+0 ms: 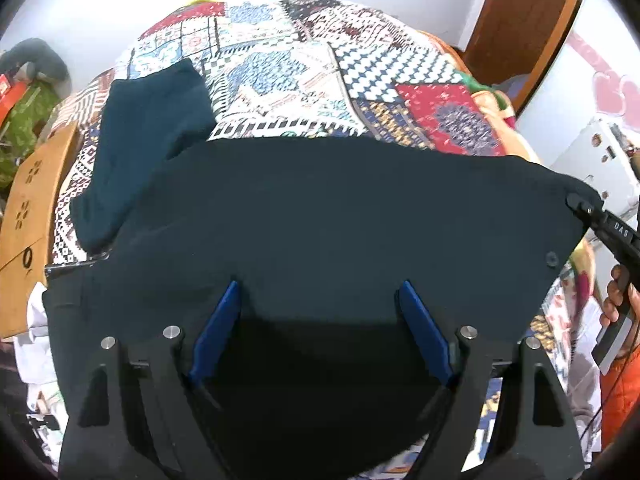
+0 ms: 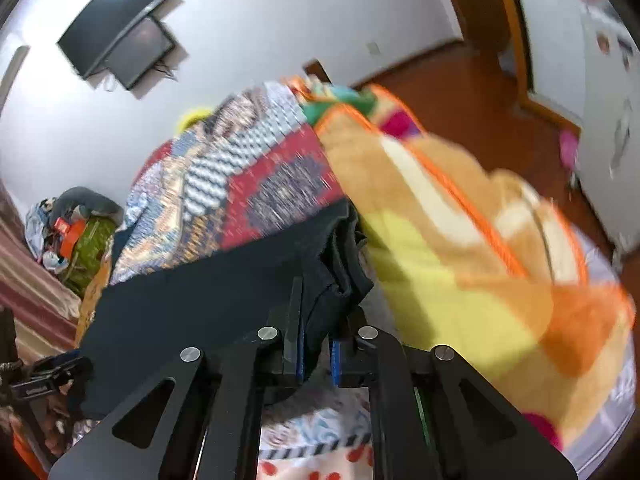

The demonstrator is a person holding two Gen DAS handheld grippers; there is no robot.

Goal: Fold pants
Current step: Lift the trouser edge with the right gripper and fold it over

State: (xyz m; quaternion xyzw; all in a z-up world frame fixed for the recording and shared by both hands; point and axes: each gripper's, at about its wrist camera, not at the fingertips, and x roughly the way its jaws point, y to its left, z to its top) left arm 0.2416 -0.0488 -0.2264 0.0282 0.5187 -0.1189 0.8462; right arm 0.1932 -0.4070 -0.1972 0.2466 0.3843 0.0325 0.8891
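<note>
Dark navy pants lie spread across a patterned patchwork bedspread, with one leg reaching to the far left. My left gripper is open, its blue-padded fingers resting over the near edge of the pants. My right gripper is shut on a bunched corner of the pants and holds it up. The right gripper also shows at the right edge of the left wrist view, pinching the pants' corner.
A yellow and orange blanket is heaped on the bed to the right. A wooden bed board and a pile of clothes stand at the left. A white cabinet and a wooden door frame are at the right.
</note>
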